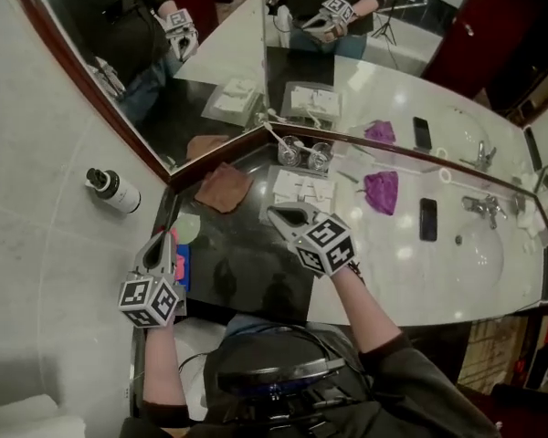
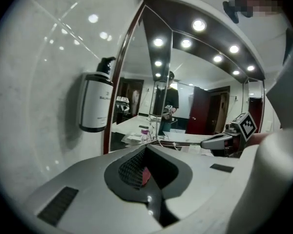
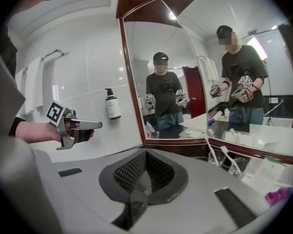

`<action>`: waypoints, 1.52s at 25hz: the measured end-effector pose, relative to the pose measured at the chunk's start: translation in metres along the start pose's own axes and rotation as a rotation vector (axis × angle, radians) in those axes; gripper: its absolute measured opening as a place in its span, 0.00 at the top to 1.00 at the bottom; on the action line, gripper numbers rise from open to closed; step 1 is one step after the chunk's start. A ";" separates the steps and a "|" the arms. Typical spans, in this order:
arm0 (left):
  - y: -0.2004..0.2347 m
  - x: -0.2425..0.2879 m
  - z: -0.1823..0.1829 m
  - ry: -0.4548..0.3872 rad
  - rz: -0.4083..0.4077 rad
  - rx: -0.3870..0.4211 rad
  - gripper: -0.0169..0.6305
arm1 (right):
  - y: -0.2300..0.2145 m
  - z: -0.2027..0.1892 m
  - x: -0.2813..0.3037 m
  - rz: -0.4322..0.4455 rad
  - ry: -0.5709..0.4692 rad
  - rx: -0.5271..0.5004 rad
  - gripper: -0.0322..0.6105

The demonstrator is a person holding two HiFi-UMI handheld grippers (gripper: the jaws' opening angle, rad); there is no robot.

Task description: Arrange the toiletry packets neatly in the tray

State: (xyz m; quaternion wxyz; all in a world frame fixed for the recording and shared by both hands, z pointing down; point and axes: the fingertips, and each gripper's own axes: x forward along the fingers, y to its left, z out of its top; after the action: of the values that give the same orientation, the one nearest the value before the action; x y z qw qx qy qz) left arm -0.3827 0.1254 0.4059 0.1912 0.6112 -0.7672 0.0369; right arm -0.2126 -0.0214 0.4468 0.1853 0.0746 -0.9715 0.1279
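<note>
Several white toiletry packets (image 1: 303,188) lie in a shallow clear tray (image 1: 264,204) on the dark counter, below the mirror corner. My right gripper (image 1: 281,213) hovers just in front of the tray's near left corner, jaws shut and empty (image 3: 146,151). My left gripper (image 1: 161,242) is held further left near the counter's left edge, also shut with nothing gripped (image 2: 146,146). Each gripper shows in the other's view: the right gripper (image 2: 205,143), the left gripper (image 3: 96,125). A white and green packet (image 3: 270,170) shows at the right gripper view's right edge.
Two glasses with toothbrushes (image 1: 304,153) stand behind the tray. A brown cloth (image 1: 224,187) lies to its left, a purple item (image 1: 381,192) and a black phone (image 1: 427,219) to its right. A pink and blue item (image 1: 181,268) sits by the left gripper. A soap bottle (image 1: 113,190) hangs on the wall.
</note>
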 end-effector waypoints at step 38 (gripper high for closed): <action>-0.195 0.163 -0.037 0.200 -0.481 0.231 0.97 | -0.175 -0.121 -0.078 -0.497 0.239 0.164 0.71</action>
State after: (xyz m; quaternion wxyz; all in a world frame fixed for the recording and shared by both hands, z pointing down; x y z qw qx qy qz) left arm -0.2169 -0.0635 0.4613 0.1984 0.7866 -0.5682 0.1377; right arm -0.0654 -0.1478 0.5648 0.3176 0.3095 -0.8810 0.1648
